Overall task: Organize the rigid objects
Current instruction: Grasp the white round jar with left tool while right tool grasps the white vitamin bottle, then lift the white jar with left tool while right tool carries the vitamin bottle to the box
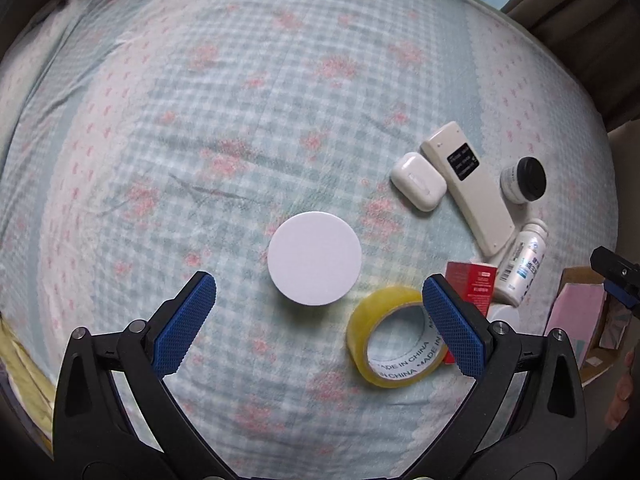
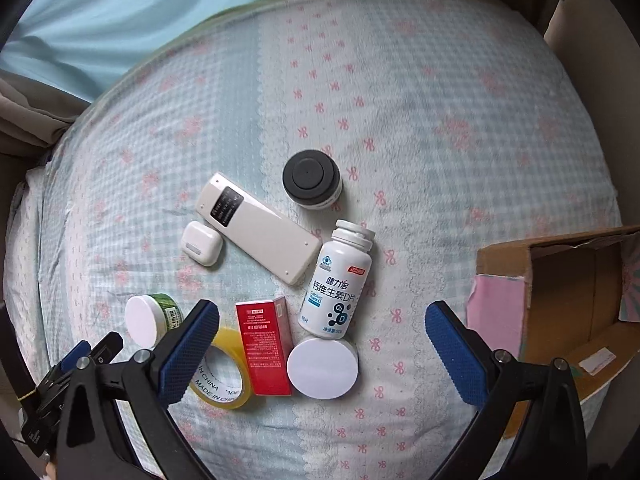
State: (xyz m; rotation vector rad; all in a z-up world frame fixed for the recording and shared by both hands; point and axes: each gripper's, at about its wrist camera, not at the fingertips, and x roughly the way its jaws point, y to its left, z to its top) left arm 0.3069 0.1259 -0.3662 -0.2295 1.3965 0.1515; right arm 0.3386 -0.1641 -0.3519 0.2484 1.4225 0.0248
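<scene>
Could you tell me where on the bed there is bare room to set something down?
Bare bedsheet lies between the supplement bottle and the cardboard box, and all beyond the black-lidded jar. In the left wrist view, everything left of the white round lid is bare. It is crowded around the remote, red box and tape roll.

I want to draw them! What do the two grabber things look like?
Both the left gripper and right gripper have black, triangle-shaped plastic arms with silver screws. Their fingers wear blue pads with a bumpy grid pattern.
</scene>
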